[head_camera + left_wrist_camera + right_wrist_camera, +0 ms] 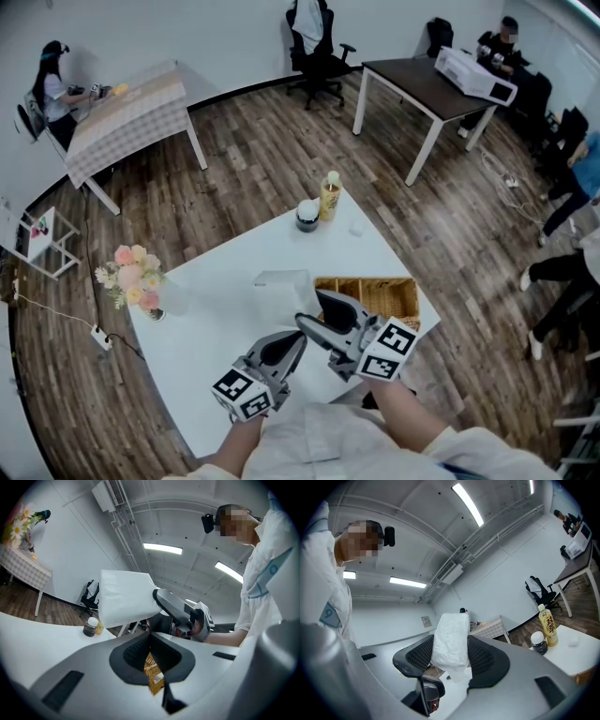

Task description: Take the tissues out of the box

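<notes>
Both grippers are held low in front of the person, above the near part of the white table [211, 309]. The forearms enter from the bottom edge of the head view in pale sleeves. Each gripper is angled forward and toward the other, so that the jaw tips are brought near one another just beside the left end of the wicker box [394, 292].

The right gripper [307, 309] is carried slightly ahead of the left, its marker cube turned toward the camera. In the right gripper view its jaws are seen set well apart and closed on the white tissue pack [452, 630]. The dark ribbed pads [483, 658] are pressed against both sides of the pack. The pack is held roughly upright, and its upper end projects past the jaw tips. From the left gripper view the pack [124, 597] is seen clamped in the right gripper and clear of the table surface. In the head view it is placed outside the wicker box, just beside the box's left edge.

The left gripper [298, 339] is held below and just beside the right one. Its jaws are seen brought together at the tips, with nothing clamped between them. Only a sliver of wickerwork is visible through the gap behind the tips.

A yellow bottle [329, 197] and a dark jar [307, 216] are noted upright and side by side at the far corner of the table.
</notes>
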The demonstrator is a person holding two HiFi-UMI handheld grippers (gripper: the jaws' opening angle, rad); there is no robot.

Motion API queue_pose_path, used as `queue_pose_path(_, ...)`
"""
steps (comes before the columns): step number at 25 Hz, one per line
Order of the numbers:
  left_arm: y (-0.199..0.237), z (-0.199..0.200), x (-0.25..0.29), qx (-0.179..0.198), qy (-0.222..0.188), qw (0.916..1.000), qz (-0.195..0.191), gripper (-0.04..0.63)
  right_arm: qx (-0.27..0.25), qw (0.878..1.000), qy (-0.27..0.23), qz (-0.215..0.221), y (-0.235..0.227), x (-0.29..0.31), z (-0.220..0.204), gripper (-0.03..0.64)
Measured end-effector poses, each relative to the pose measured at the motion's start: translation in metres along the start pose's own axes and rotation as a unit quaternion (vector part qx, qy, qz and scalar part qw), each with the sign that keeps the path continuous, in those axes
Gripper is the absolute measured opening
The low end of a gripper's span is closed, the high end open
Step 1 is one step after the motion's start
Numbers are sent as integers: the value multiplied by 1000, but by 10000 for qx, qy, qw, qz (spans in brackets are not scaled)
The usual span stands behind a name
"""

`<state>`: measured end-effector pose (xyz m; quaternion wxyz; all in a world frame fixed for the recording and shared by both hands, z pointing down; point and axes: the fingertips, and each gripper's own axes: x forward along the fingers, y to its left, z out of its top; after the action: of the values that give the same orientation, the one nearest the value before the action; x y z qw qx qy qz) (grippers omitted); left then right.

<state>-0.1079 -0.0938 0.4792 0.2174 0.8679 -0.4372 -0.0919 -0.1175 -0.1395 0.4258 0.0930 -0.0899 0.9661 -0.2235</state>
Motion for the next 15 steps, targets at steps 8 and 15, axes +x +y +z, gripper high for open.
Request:
queue_pose_path(8, -1, -2, 0, 12, 61, 10000, -39, 2, 14, 10000, -28, 11, 1, 0, 1, 241)
queue_pose_path(15, -4, -5, 1, 12, 95, 9999, -49, 2, 47, 10000, -33, 3, 1, -3, 0, 241)
